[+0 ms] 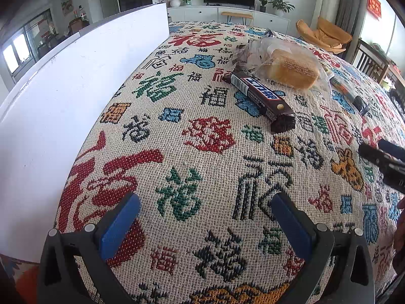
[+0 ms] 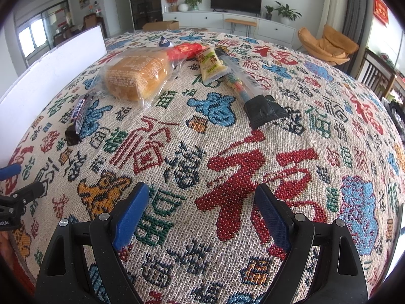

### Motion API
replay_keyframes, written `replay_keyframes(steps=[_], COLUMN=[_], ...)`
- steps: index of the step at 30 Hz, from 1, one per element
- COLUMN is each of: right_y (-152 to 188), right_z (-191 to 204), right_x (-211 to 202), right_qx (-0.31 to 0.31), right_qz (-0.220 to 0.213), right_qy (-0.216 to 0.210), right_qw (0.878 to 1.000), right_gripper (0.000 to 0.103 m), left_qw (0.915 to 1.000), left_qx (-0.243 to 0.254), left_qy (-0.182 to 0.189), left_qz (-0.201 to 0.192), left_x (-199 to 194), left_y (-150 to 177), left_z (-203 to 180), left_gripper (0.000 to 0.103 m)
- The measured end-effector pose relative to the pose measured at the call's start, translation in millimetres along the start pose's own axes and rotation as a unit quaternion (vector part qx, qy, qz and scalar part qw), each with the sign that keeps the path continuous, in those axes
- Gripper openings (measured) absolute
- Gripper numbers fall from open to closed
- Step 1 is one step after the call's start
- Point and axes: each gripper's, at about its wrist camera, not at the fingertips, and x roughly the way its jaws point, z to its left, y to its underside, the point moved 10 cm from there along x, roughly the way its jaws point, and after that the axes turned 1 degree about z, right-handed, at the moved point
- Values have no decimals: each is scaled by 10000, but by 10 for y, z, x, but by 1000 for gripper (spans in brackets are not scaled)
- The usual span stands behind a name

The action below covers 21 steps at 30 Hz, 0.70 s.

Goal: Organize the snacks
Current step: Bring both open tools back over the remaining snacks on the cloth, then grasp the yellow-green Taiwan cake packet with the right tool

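Note:
Several snacks lie on the patterned tablecloth [image 2: 202, 136]. A dark chocolate bar [image 1: 260, 97] lies ahead of my left gripper [image 1: 205, 207], which is open and empty; the bar also shows in the right wrist view [image 2: 77, 119]. A bagged bread loaf [image 1: 288, 69] lies behind it, and shows in the right wrist view [image 2: 138, 76]. A long clear-and-black candy stick pack [image 2: 249, 90], a green-yellow sachet [image 2: 210, 64] and a red pack [image 2: 186, 50] lie ahead of my right gripper [image 2: 202, 202], which is open and empty.
A white box [image 1: 63, 96] stands along the table's left side, also in the right wrist view [image 2: 50, 76]. Behind the table are a TV cabinet, plants, an orange chair and a wooden chair at the right.

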Motion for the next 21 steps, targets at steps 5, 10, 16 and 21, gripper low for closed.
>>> replay_keyframes(steps=[5, 10, 16, 21], right_y=[-720, -1479, -1653, -1599], right_z=[-167, -360, -110, -61], right_x=[-51, 418, 964, 1167], right_qx=[14, -426, -833, -771], right_qz=[-481, -80, 555, 961], right_qy=[126, 931, 837, 724], right_qw=[9988, 9947, 9915, 9897], right_gripper=[88, 85, 58, 43], left_qw=[10000, 10000, 10000, 10000], left_qx=[-10, -8, -10, -10], left_qy=[-11, -11, -11, -11], left_qz=[-9, -15, -17, -20], left_x=[2, 3, 3, 4], left_y=[-2, 0, 0, -3], left_z=[6, 9, 8, 9], left_gripper=[103, 103, 103, 103])
